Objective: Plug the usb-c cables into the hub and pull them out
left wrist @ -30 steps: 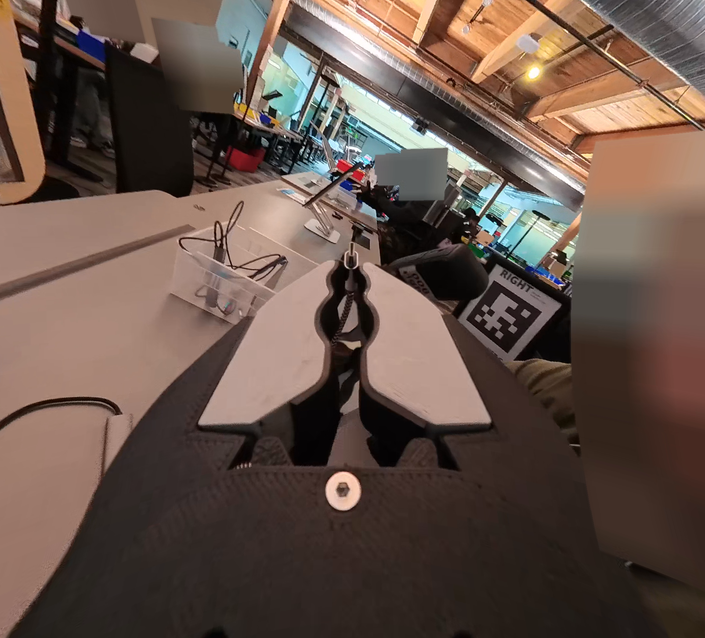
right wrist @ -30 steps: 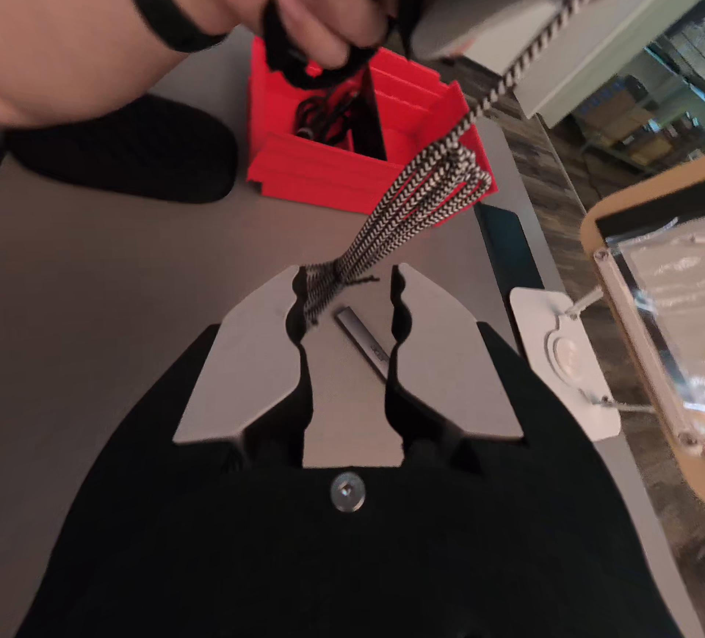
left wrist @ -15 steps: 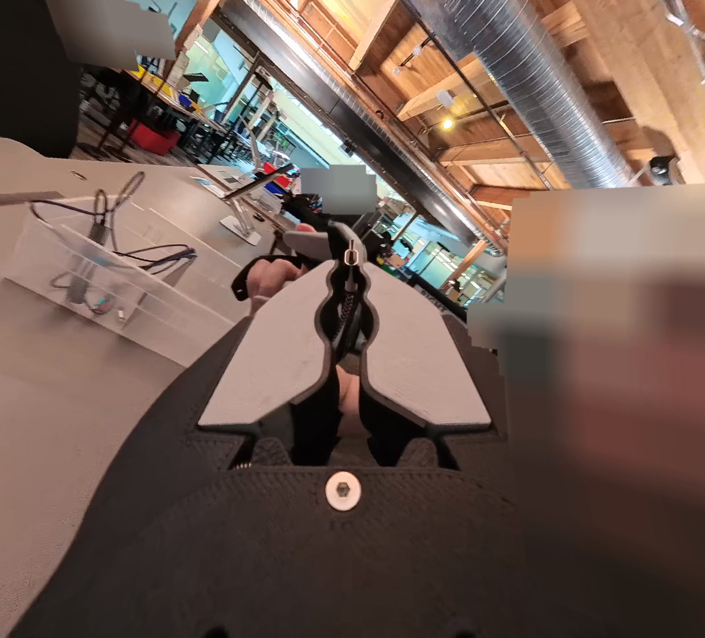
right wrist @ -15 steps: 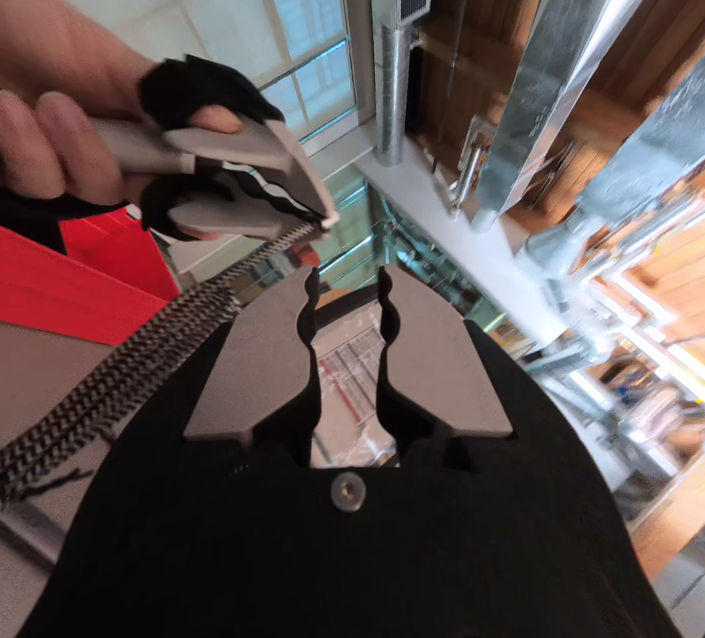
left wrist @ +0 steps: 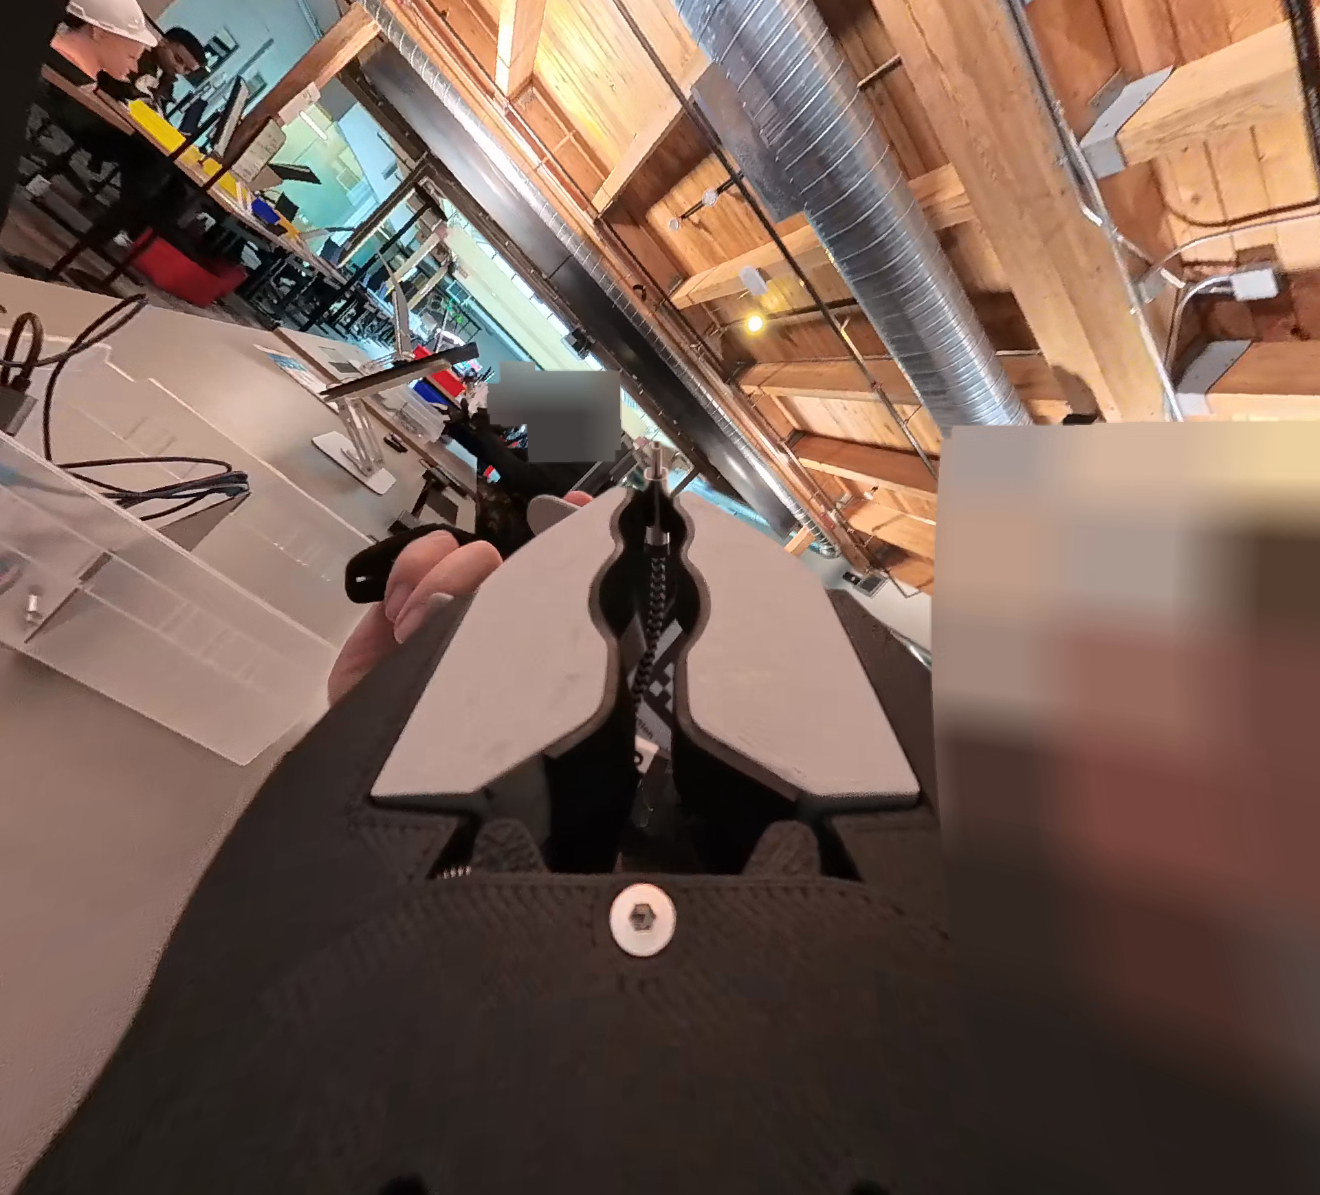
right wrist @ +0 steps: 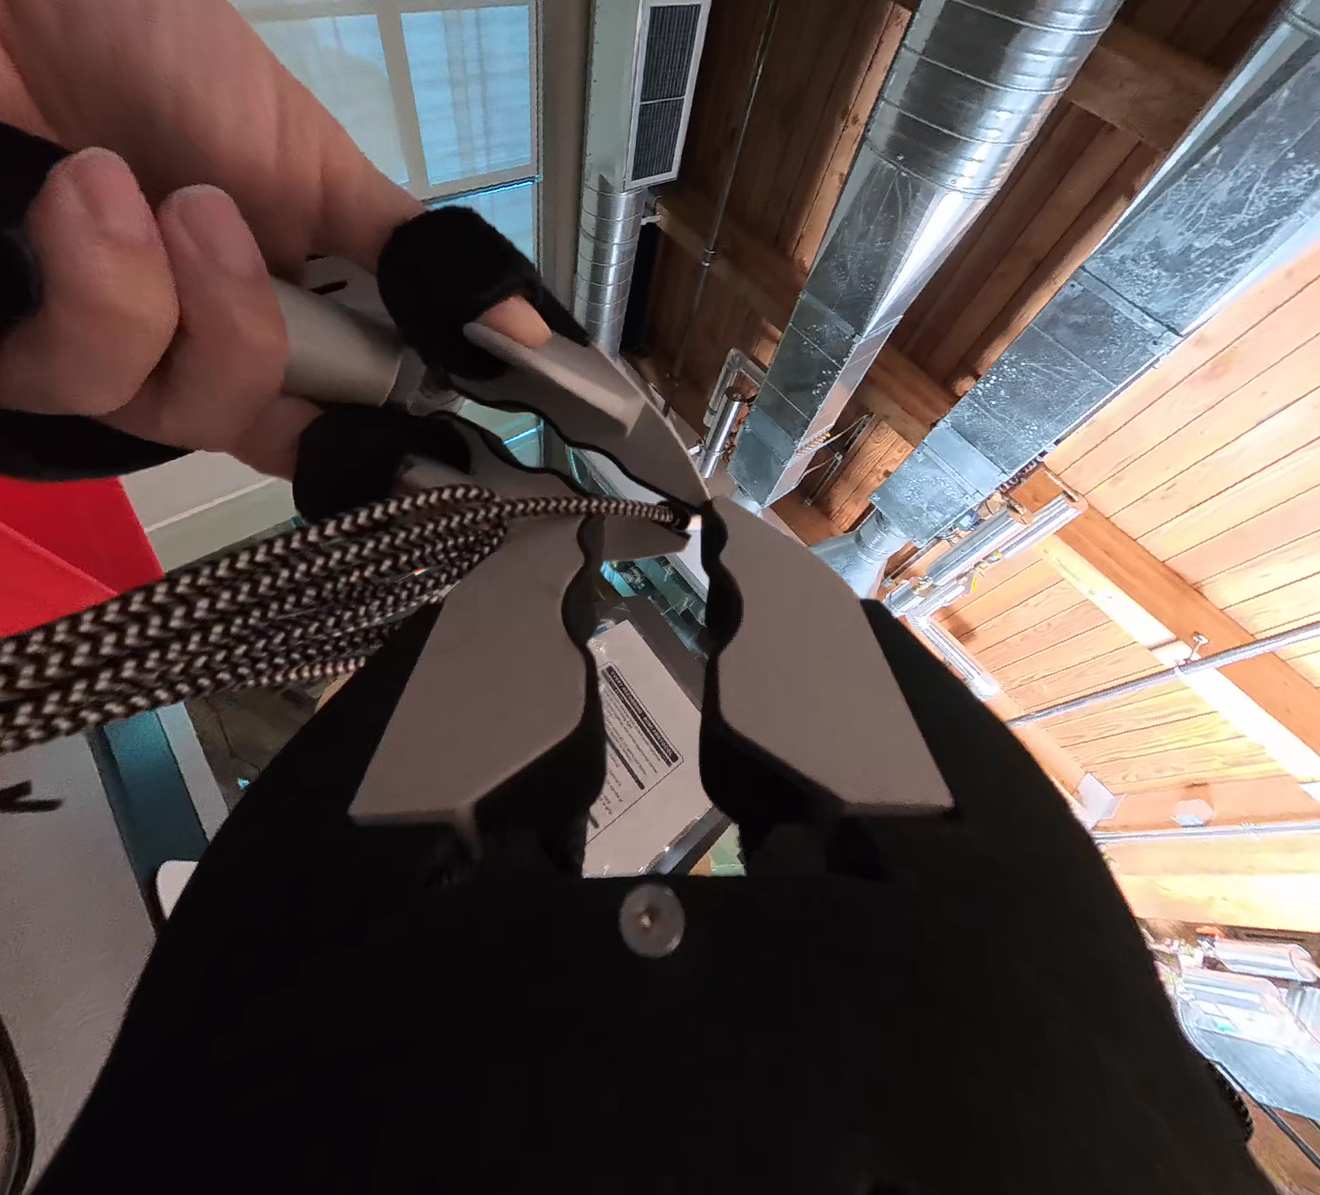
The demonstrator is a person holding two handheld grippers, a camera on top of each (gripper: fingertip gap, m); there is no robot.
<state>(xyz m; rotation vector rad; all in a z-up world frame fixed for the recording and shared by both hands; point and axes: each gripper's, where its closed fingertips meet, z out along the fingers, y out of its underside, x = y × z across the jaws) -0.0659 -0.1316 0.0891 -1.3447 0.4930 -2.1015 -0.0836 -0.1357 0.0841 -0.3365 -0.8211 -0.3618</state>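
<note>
Braided cable held aloft
The braided cable [left wrist: 656, 596] is clamped in the closed left gripper [left wrist: 651, 503], plug protruding; the right gripper [right wrist: 646, 521] is parted, empty, beside it.

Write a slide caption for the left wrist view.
Left gripper clamps a braided cable, plug tip pointing toward the wooden ceiling.

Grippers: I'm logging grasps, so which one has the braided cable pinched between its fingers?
The left gripper: it's shut on the braided cable. The right gripper is open.
</note>
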